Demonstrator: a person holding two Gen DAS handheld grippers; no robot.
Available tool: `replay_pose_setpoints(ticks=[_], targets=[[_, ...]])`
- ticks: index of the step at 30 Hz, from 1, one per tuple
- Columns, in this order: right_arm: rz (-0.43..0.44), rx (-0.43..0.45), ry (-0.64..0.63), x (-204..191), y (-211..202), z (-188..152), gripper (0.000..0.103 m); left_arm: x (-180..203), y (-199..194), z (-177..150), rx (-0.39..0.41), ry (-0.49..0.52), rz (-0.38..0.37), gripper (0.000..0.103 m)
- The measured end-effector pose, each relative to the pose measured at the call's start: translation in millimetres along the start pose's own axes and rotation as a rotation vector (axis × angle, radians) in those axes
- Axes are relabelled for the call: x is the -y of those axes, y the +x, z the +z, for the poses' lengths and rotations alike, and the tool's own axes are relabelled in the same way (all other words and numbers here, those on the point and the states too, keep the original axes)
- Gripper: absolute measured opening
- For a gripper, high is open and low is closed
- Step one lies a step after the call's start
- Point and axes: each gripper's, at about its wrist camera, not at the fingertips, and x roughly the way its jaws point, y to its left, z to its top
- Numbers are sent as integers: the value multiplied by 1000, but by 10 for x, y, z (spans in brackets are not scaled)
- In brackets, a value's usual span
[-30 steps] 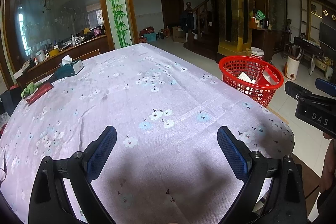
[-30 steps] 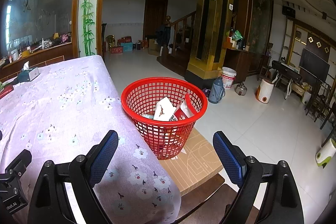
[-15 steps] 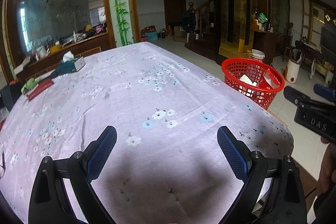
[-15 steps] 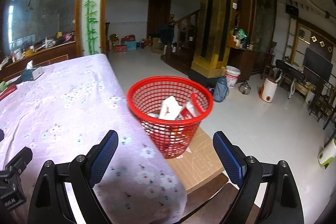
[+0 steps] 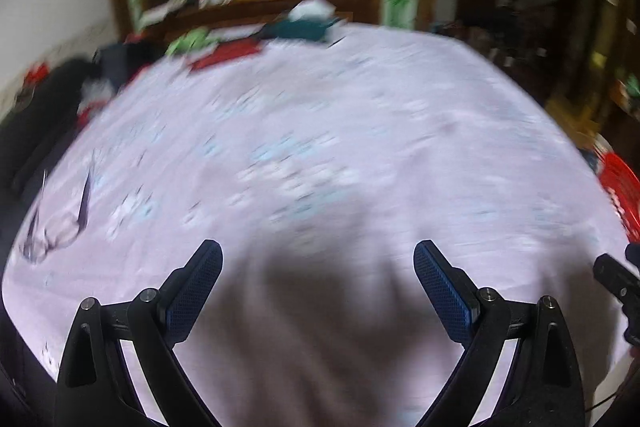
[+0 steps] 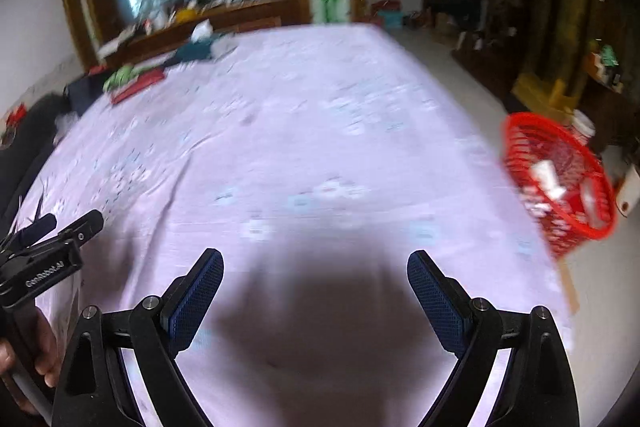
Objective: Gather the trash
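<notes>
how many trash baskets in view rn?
1. The red basket stands off the table's right edge, with some white and red trash inside; the left wrist view catches only its rim at far right. Frames are blurred, so others may be hidden.

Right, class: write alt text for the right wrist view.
Blurred by motion, the open right gripper hovers over a table under a pale lilac floral cloth, holding nothing. A red plastic mesh basket holding wrappers stands at the table's right.
</notes>
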Motion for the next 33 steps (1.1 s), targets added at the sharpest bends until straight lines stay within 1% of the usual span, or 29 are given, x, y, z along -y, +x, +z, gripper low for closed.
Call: replay_pose_setpoints(ticks=[1, 3, 6, 9, 11, 13, 15, 18, 20, 24, 33], targets=[[12, -16, -4, -106, 102, 40, 95, -133, 67, 3, -22, -28, -4, 96], [-10, -50, -15, -266, 295, 94, 95, -277, 153, 20, -47, -57, 16, 96], [-33, -86, -35, -454, 532, 188, 95, -390, 260, 53, -86, -60, -1, 96], [-35, -136, -14, -527, 748, 271, 95, -468, 395, 83, -118, -59, 6, 96], [-66, -133, -3, -530, 811, 311, 97, -510, 503, 98, -149, -60, -4, 96], [-74, -137, 10, -532, 852, 360, 98, -530, 555, 134, -165, -61, -18, 96], [-89, -146, 21, -545, 913, 426, 102, -557, 610, 184, -163, -56, -26, 96], [-121, -158, 24, -573, 1002, 502, 103, -529, 686, 242, -172, -13, -11, 96], [-131, -142, 36, -586, 1016, 519, 103, -531, 740, 278, -175, 9, -13, 98], [-132, -137, 41, -579, 1020, 523, 103, -541, 781, 301, -172, 19, -19, 103], [-137, -138, 36, -582, 1023, 518, 103, -552, 799, 318, -175, 19, -25, 103]])
